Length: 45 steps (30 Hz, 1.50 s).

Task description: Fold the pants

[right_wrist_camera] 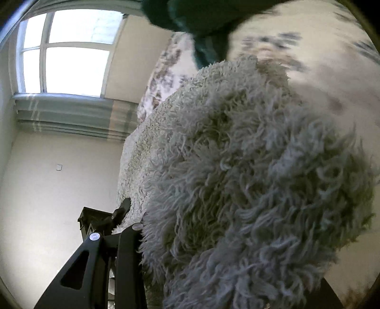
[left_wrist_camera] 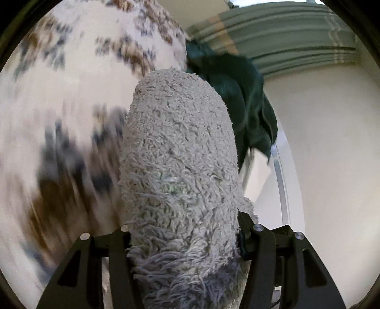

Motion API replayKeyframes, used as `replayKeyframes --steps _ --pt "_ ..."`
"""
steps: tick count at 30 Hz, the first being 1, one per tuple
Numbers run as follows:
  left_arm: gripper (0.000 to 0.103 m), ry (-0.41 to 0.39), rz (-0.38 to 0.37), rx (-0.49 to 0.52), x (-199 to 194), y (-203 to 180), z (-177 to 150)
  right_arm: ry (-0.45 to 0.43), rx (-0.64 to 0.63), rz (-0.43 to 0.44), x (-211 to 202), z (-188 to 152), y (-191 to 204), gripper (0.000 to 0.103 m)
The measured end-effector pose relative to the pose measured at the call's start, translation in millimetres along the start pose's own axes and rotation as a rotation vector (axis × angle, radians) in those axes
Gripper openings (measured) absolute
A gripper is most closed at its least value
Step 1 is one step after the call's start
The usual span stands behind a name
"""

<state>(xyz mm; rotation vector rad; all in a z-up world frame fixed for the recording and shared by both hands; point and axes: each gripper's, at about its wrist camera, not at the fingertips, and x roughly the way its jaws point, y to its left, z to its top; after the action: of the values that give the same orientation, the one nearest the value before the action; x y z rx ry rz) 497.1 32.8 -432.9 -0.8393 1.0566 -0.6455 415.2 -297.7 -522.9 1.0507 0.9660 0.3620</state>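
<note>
The pants (left_wrist_camera: 180, 154) are a shaggy grey-white fleece, bunched into a thick roll that rises from between the fingers of my left gripper (left_wrist_camera: 190, 228), which is shut on it. In the right wrist view the same fluffy pants (right_wrist_camera: 249, 178) fill the middle and right of the picture. My right gripper (right_wrist_camera: 213, 249) is shut on them. Only its left finger (right_wrist_camera: 128, 249) shows; the other is buried in the pile. Both grippers hold the fabric lifted off the surface below.
A dark green garment (left_wrist_camera: 239, 99) lies beyond the pants and shows at the top of the right wrist view (right_wrist_camera: 201, 21). A blurred cover (left_wrist_camera: 71, 99) with brown and blue blotches spreads underneath. A window (right_wrist_camera: 71, 61), striped curtain (right_wrist_camera: 71, 114) and pale wall (left_wrist_camera: 332, 142) stand behind.
</note>
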Motion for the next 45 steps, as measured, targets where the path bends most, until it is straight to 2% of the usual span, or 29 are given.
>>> replayKeyframes --steps 2,6,10,12,13,14,15,16,18,19,21,22,24,26,27,30,33,36,38,45 --pt "0.051 -0.014 0.007 0.020 -5 25 59 -0.006 -0.005 0.007 57 30 21 0.039" --pt "0.051 -0.026 0.051 0.041 -11 84 147 0.004 -0.031 0.003 169 64 41 0.039" --pt "0.053 0.002 0.162 -0.009 -5 153 189 0.076 -0.048 -0.068 258 70 34 0.040" --pt "0.059 0.056 0.243 -0.064 1 188 192 0.146 -0.034 -0.134 291 65 22 0.048" --pt "0.061 0.070 0.251 -0.075 2 196 191 0.166 -0.024 -0.177 299 60 17 0.055" --pt "0.070 0.076 0.252 -0.077 1 201 189 0.171 -0.023 -0.194 304 59 17 0.064" --pt "0.079 0.078 0.275 -0.074 -2 204 185 0.175 -0.026 -0.213 302 57 16 0.071" --pt "0.081 0.076 0.301 -0.070 -7 204 179 0.179 -0.030 -0.244 298 53 16 0.084" --pt "0.084 0.066 0.317 -0.073 -19 200 168 0.182 -0.051 -0.296 283 48 15 0.086" --pt "0.084 0.056 0.349 -0.054 -26 193 162 0.176 -0.057 -0.316 291 58 16 0.087" --pt "0.093 0.040 0.443 0.000 -38 177 146 0.165 -0.087 -0.391 271 54 19 0.096" --pt "0.094 0.031 0.486 0.020 -42 172 144 0.162 -0.101 -0.430 267 51 16 0.102" --pt "0.095 0.016 0.583 0.062 -43 156 137 0.160 -0.160 -0.563 251 46 27 0.102" --pt "0.095 0.007 0.661 0.087 -47 145 126 0.149 -0.202 -0.638 238 47 41 0.102" --pt "0.095 0.010 0.712 0.102 -48 136 121 0.140 -0.235 -0.705 233 45 49 0.102" --pt "0.095 -0.004 0.809 0.157 -59 112 107 0.088 -0.331 -0.812 216 33 80 0.103" --pt "0.095 -0.037 0.876 0.215 -75 85 94 0.046 -0.419 -0.877 200 32 116 0.103" --pt "0.095 -0.074 0.921 0.266 -89 44 79 -0.020 -0.493 -0.910 175 29 165 0.103" --pt "0.095 -0.090 0.911 0.271 -87 26 81 -0.039 -0.510 -0.891 147 20 190 0.103" --pt "0.095 -0.161 0.903 0.319 -132 -67 38 -0.108 -0.547 -0.846 35 -24 270 0.103"
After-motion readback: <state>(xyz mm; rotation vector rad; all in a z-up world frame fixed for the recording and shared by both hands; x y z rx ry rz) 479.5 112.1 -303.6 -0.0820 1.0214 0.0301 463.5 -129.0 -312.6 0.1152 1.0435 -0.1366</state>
